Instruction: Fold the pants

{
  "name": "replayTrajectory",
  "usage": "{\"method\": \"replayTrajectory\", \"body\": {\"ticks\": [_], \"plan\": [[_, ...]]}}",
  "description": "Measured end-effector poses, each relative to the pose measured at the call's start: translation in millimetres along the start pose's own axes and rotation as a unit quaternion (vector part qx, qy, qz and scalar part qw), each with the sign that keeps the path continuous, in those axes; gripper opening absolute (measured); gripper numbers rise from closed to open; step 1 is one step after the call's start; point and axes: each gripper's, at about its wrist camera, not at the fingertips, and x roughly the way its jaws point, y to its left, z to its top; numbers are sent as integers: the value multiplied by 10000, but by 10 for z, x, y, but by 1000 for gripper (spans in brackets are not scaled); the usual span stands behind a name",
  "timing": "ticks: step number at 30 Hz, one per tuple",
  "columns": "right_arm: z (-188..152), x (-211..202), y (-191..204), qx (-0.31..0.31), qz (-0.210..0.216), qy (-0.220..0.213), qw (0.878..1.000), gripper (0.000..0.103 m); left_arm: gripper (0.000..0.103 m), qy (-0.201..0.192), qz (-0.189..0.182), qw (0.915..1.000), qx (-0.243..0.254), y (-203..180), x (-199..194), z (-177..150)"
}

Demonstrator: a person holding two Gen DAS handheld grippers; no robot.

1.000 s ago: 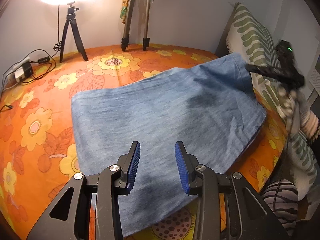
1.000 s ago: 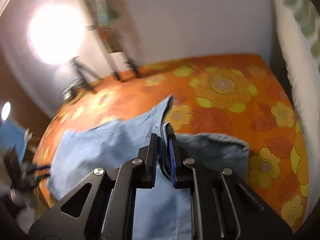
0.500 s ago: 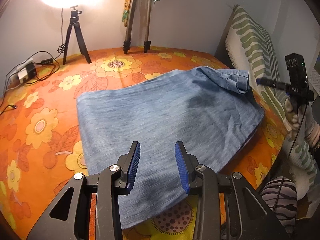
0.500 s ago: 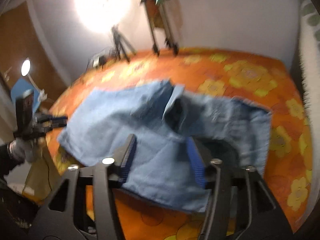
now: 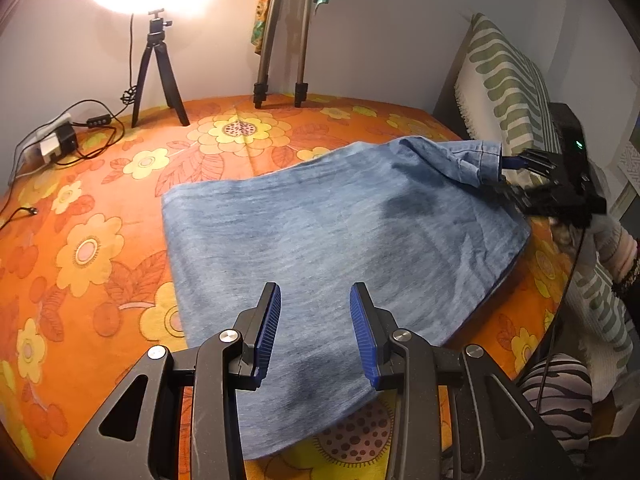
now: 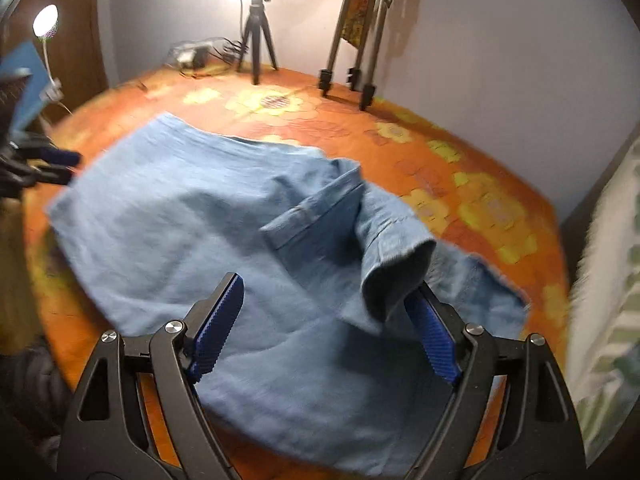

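Pants (image 5: pixel 328 240): blue denim, folded flat on the orange floral bedspread (image 5: pixel 80 248), waistband corner rumpled upward
Left gripper (image 5: pixel 315 330): level, low over the pants' near edge, jaws apart, holding nothing
Right gripper (image 6: pixel 328 332): at the pants' waistband corner, jaws wide apart, raised cloth fold touching one blue finger (image 6: pixel 434 336)

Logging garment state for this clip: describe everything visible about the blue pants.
The pants are light blue denim, folded into a broad, mostly flat panel on the orange floral bedspread. A darker patch shows near the middle. The waistband end is rumpled, with one hemmed flap standing up and curling against the right tongs' blue pad. Both tongs are open; the left tongs hover over the near edge without gripping.
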Motion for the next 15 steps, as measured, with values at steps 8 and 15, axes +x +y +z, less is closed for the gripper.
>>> {"method": "replayTrajectory", "body": {"ticks": [8,15], "plan": [[204,296,-730,1045,-1004,358,9888,15,34,-28,118,9998,-147,158,-60,-30],[67,219,-1302,2169,-1592,522,9617,41,34,-128,278,9989,-360,360,-189,-45]]}}
